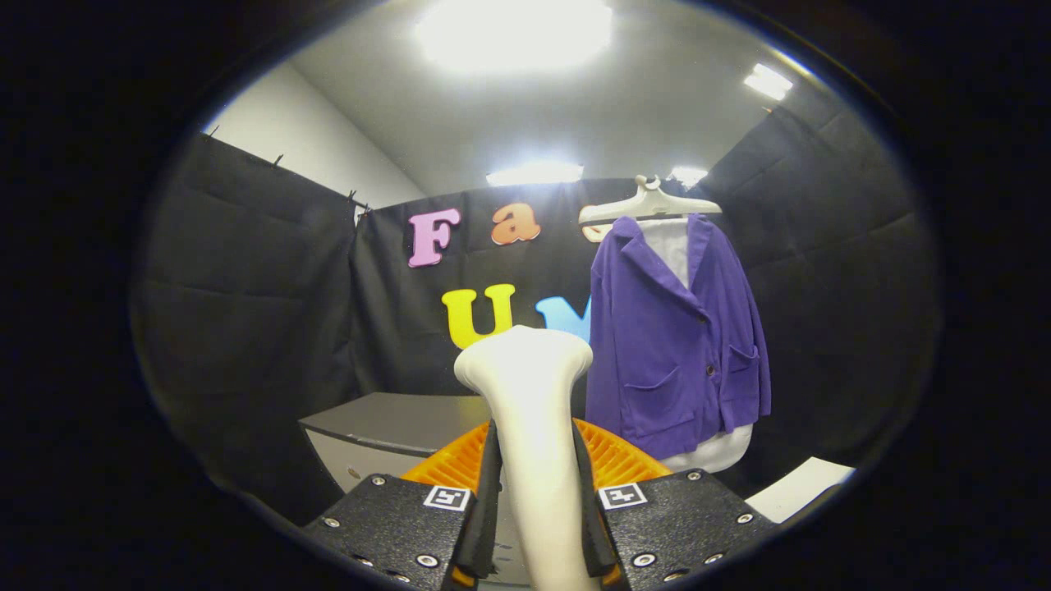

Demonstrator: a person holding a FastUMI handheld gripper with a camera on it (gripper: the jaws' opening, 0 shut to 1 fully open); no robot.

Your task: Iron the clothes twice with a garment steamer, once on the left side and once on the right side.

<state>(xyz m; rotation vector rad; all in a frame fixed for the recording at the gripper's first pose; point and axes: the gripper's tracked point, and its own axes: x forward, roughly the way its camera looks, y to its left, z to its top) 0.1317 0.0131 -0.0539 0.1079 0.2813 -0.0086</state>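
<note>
My gripper [535, 492] is shut on the cream handle of the garment steamer [530, 410], which stands up between the fingers with its wide head at the top. A purple jacket [677, 345] over a white shirt hangs on a pale hanger [649, 203] against the back cloth wall, beyond the fingers and to the right of the steamer head. The steamer head is well short of the jacket and to its left.
A grey cabinet top [394, 423] lies low behind the fingers to the left. A white surface corner [800, 484] shows low on the right, below the jacket. Black cloth walls close the booth on three sides.
</note>
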